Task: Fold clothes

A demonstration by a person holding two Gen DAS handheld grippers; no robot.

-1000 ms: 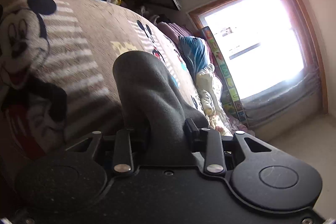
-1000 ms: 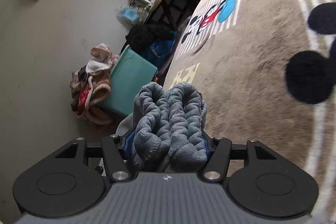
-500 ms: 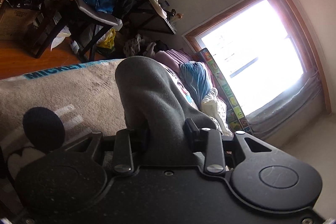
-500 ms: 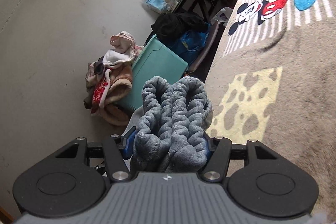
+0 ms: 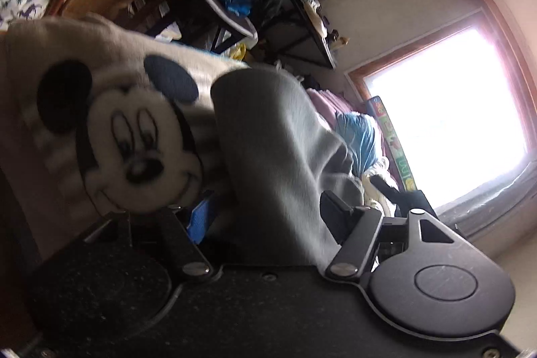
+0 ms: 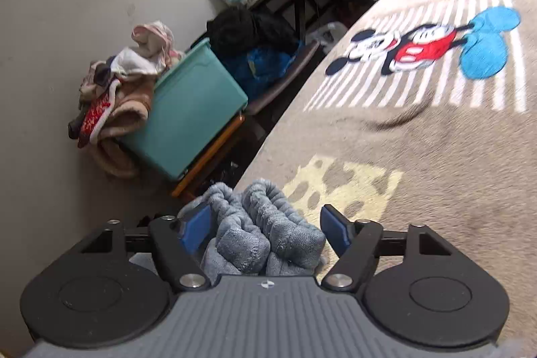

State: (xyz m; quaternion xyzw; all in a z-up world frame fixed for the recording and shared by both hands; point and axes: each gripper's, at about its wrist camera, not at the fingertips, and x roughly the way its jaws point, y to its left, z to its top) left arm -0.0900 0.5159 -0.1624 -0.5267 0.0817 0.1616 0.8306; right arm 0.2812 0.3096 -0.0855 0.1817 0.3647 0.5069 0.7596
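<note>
**Both grippers let go of the grey garment over the bed**

The bed, covered by a beige cartoon-mouse blanket (image 6: pixel 419 156), fills most of both views. Beyond its edge a teal storage bin (image 6: pixel 191 119) stands by the wall, with a heap of clothes (image 6: pixel 117 89) draped over it (pinks, whites and a tan fleece). The grey fleece garment (image 5: pixel 278 156) rises in a smooth fold between the left gripper (image 5: pixel 268 213) jaws, which have just been opening; the right-hand pad stands clear of the cloth. The garment's bunched ribbed end (image 6: pixel 265 223) lies between the right gripper (image 6: pixel 265 230) jaws, also just opened, both blue pads apart from the fabric, at the bed's edge.
</note>
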